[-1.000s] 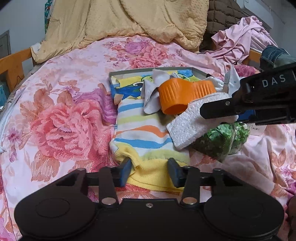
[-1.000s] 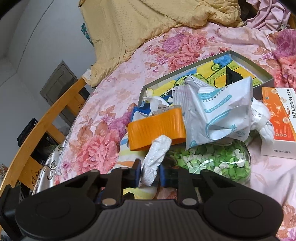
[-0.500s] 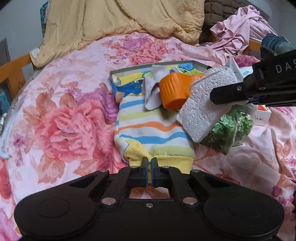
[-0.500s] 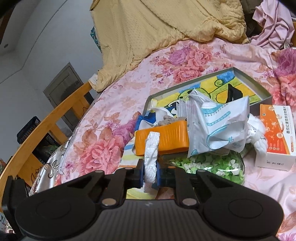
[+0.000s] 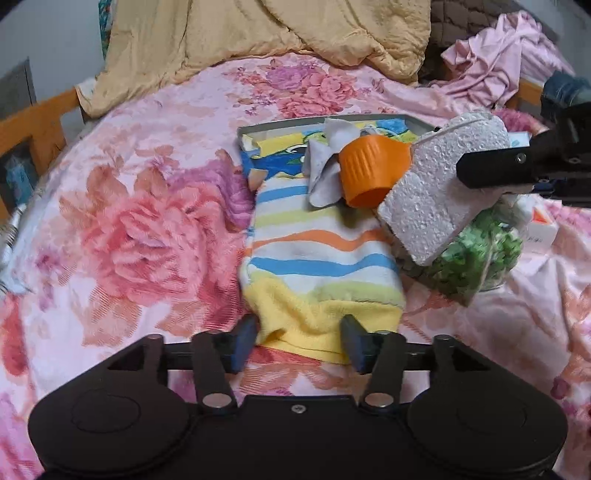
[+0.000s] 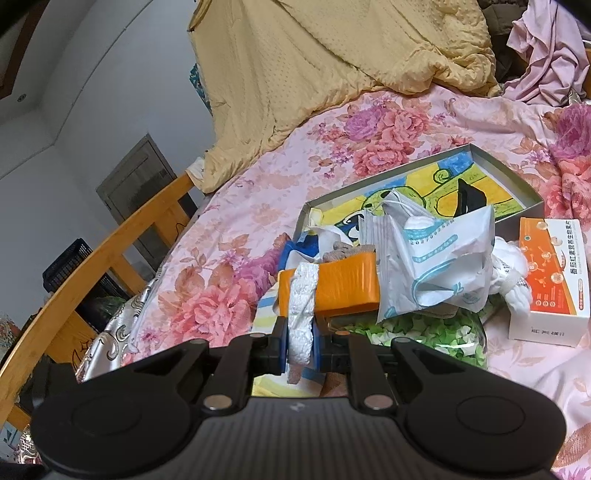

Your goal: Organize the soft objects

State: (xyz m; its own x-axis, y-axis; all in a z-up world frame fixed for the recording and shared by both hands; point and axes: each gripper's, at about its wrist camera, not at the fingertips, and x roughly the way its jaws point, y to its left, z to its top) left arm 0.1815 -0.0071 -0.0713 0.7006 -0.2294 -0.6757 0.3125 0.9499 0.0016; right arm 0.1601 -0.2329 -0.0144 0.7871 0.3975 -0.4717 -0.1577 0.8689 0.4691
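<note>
A striped towel (image 5: 317, 254) with a yellow hem lies on the floral bed, its far end under an orange cup (image 5: 369, 170). My left gripper (image 5: 299, 341) is open, its fingers on either side of the yellow hem. My right gripper (image 6: 300, 345) is shut on a white foam sheet (image 6: 302, 314) and holds it up above the pile; the foam (image 5: 439, 192) shows at the right in the left wrist view, with the right gripper's arm (image 5: 524, 168) beside it.
A shallow cartoon-printed tray (image 6: 524, 184) lies behind the pile. A white plastic packet (image 6: 439, 258), a bag of green paper bits (image 6: 428, 332) and an orange-white box (image 6: 550, 277) lie at the right. A yellow blanket (image 5: 258, 33) and pink clothes (image 5: 495, 62) lie behind. A wooden bed rail (image 6: 92, 266) stands at the left.
My left gripper, shut on the towel's yellow hem half a second ago, has opened around it. My right gripper has lifted the foam sheet higher and turned it upright.
</note>
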